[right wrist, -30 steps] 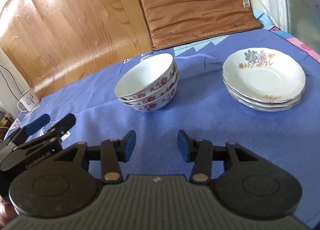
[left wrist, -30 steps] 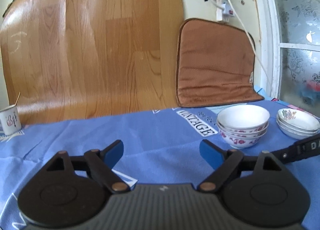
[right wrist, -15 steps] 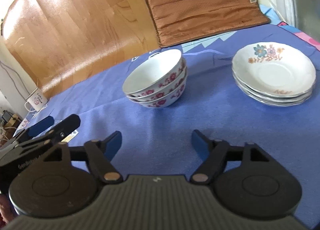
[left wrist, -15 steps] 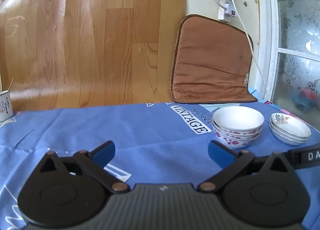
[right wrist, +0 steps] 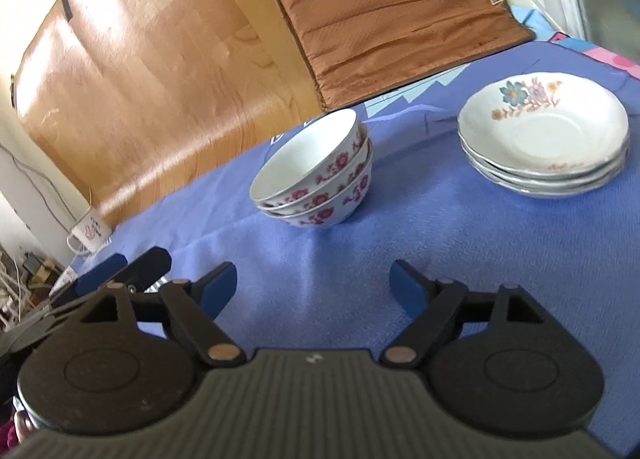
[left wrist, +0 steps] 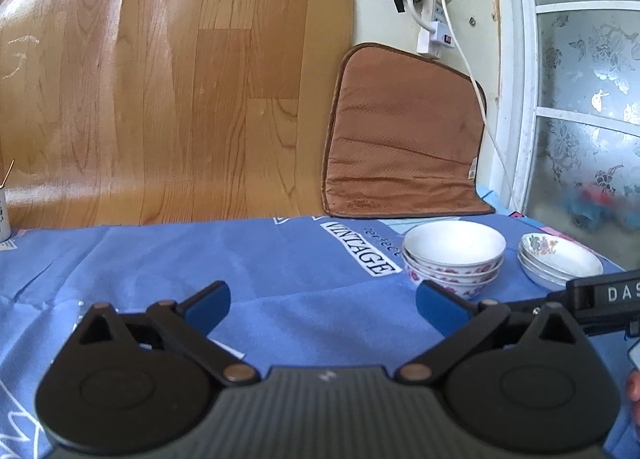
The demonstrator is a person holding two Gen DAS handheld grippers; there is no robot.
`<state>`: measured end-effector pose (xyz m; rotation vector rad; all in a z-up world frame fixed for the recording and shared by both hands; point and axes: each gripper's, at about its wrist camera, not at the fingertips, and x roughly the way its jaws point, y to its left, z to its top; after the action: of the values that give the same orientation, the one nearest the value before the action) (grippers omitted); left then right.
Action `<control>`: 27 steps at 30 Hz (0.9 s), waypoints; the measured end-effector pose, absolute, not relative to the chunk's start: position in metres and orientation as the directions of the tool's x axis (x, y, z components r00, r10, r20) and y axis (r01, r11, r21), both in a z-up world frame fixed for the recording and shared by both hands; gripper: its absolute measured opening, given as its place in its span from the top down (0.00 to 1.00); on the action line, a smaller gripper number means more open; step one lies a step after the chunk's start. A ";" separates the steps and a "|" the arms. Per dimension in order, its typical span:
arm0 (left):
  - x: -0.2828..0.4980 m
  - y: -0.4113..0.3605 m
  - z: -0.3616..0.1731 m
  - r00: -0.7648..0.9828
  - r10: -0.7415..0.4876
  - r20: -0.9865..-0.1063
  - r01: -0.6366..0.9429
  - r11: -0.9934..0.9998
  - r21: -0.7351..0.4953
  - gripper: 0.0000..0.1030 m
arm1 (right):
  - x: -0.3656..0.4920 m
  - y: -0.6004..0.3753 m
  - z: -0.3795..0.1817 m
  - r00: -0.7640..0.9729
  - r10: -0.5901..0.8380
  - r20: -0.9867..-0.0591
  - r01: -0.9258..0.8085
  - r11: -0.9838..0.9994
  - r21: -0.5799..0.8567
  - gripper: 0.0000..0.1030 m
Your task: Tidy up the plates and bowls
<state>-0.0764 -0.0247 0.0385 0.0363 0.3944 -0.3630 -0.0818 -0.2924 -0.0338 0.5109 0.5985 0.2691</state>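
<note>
A stack of three white bowls (right wrist: 316, 177) with pink flowers stands on the blue tablecloth (right wrist: 460, 259). To its right is a stack of white plates (right wrist: 544, 139) with a flower print. In the left wrist view the bowls (left wrist: 454, 257) and plates (left wrist: 558, 263) lie at the far right. My right gripper (right wrist: 314, 289) hovers short of the bowls, its jaws still opening, nothing between them. My left gripper (left wrist: 322, 305) stands wide open over bare cloth, left of the bowls and empty. Its fingers (right wrist: 116, 275) show at the left edge of the right wrist view.
A brown cushion (left wrist: 400, 151) leans on the wall behind the dishes, beside a wood-grain board (left wrist: 160, 91). A white mug (right wrist: 90, 233) stands at the cloth's far left. A power strip and cord (left wrist: 434, 31) hang on the wall. A window frame borders the right side.
Both grippers' jaws have spread wider, the right one much more. Both views have tilted slightly; the bowls and plates have stayed put.
</note>
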 end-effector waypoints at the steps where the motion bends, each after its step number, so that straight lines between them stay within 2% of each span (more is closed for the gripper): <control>1: -0.077 -0.025 0.038 0.862 -0.340 -0.376 0.354 0.935 -0.034 0.00 | -0.082 -0.292 -0.033 0.795 0.384 -0.469 -0.096 0.844 0.528 0.17; 7: -0.078 -0.025 0.039 0.864 -0.344 -0.368 0.355 0.934 -0.037 0.01 | -0.082 -0.285 -0.031 0.787 0.373 -0.492 -0.120 0.874 0.471 0.17; 11: -0.072 -0.021 0.039 0.847 -0.353 -0.398 0.355 0.932 -0.071 0.07 | -0.082 -0.285 -0.031 0.782 0.373 -0.500 -0.125 0.879 0.461 0.16; 22: -0.061 -0.017 0.037 0.809 -0.367 -0.459 0.348 0.929 -0.128 0.07 | -0.081 -0.300 -0.023 0.771 0.379 -0.511 -0.121 0.876 0.467 0.17; 27: -0.036 -0.004 0.052 0.719 -0.474 -0.508 0.368 0.880 -0.299 0.10 | -0.078 -0.310 -0.007 0.762 0.404 -0.506 -0.169 0.878 0.447 0.18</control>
<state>-0.0365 -0.0038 0.0525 -0.1819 0.6100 -0.4681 -0.0777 -0.3097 -0.0073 0.3930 0.6331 0.3202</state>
